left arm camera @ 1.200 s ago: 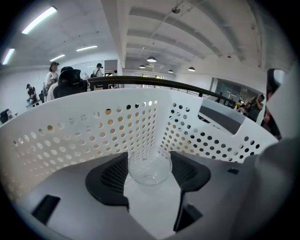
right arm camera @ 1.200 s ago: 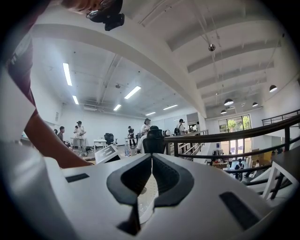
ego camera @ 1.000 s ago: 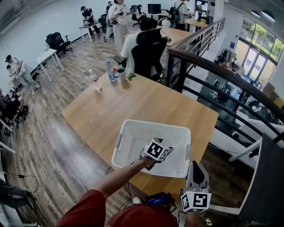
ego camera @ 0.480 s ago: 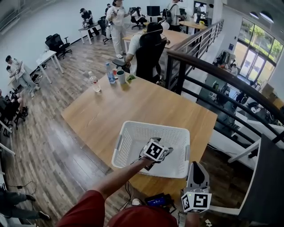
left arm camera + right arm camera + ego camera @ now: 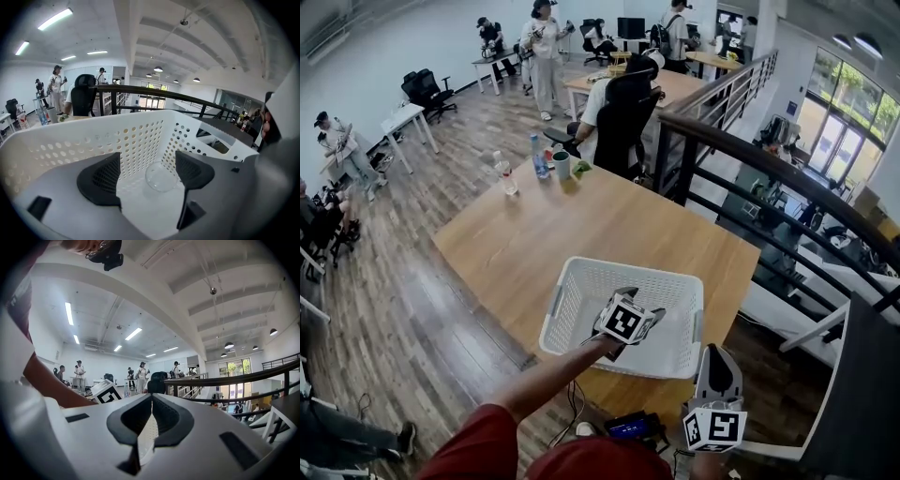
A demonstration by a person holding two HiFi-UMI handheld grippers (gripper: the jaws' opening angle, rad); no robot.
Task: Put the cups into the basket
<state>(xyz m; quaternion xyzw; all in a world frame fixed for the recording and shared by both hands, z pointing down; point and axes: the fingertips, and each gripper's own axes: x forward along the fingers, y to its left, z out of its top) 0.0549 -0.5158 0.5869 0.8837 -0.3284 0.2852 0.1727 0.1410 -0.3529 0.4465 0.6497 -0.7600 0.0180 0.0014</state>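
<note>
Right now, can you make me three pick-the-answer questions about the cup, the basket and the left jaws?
1. Where is the clear cup?
A. on the floor
B. in the basket
C. on a chair

2. What colour is the basket?
A. white
B. red
C. black

3. How do the left gripper's jaws stand?
A. shut on the cup
B. shut, empty
C. apart

Answers:
1 B, it lies on the basket's bottom.
2 A, its holed walls are white.
3 C, they have just been opening, and the cup between them touches neither pad.
</note>
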